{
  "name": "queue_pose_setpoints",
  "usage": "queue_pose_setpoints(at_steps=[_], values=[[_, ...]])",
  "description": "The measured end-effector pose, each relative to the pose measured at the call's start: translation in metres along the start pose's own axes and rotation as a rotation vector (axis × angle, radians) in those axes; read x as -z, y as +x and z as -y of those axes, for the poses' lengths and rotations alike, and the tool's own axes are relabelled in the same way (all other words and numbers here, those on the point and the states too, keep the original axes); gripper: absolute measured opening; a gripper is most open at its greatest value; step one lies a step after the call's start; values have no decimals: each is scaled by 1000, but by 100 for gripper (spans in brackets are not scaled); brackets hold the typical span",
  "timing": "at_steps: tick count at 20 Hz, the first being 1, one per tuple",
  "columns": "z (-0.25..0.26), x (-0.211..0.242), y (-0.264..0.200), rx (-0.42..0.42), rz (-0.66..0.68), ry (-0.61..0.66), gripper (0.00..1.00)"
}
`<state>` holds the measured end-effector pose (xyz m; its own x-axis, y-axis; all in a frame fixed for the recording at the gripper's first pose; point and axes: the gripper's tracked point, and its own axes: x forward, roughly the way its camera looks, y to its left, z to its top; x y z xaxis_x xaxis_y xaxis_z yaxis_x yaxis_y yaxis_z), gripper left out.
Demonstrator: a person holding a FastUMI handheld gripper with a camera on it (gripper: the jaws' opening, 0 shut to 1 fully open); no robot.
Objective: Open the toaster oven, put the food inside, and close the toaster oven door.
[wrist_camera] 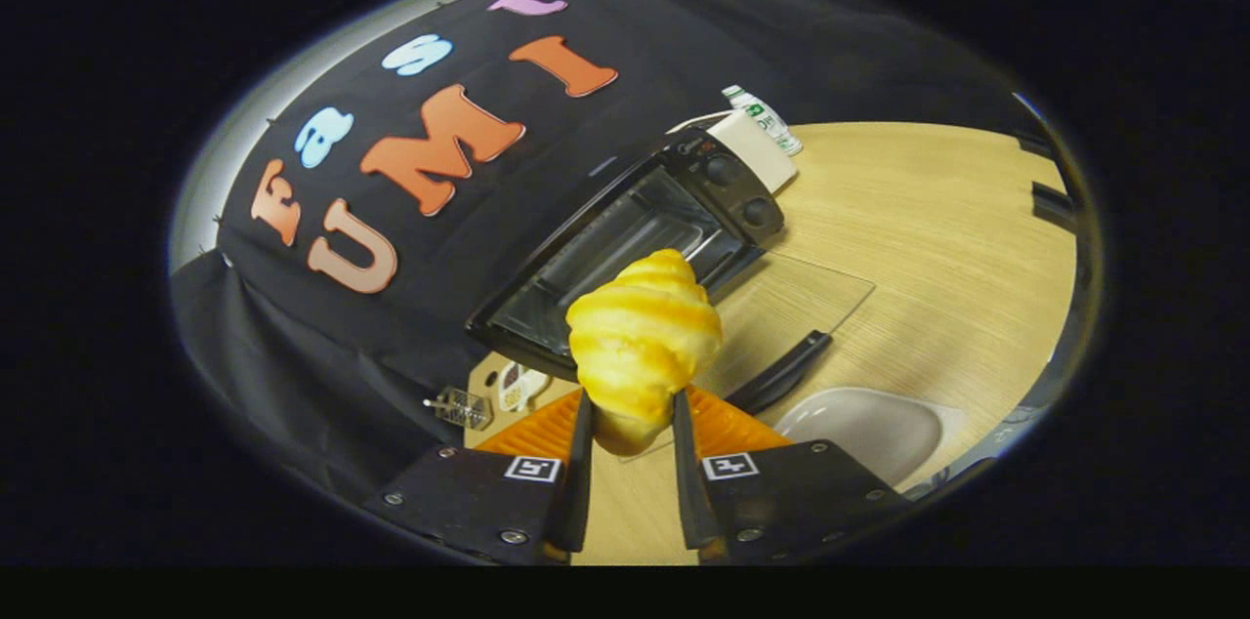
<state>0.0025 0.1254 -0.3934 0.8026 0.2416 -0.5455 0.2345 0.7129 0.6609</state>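
The hand-held gripper (631,424) pinches the croissant (643,346) by its lower end between both fingers, holding it above the table (928,209) in front of the open toaster oven (635,248). Its glass door (791,307) lies folded down. Held so near one tip, the croissant might pivot or slip, or catch the oven's frame on entry.
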Motion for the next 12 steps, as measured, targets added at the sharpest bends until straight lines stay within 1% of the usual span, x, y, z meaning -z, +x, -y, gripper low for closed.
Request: queue_pose_setpoints(at_steps=[5, 8, 12], values=[[-17, -13, 48, -48, 7, 74, 38], [-24, -19, 75, -49, 13, 74, 38], [-32, -21, 111, -45, 2, 109, 38]])
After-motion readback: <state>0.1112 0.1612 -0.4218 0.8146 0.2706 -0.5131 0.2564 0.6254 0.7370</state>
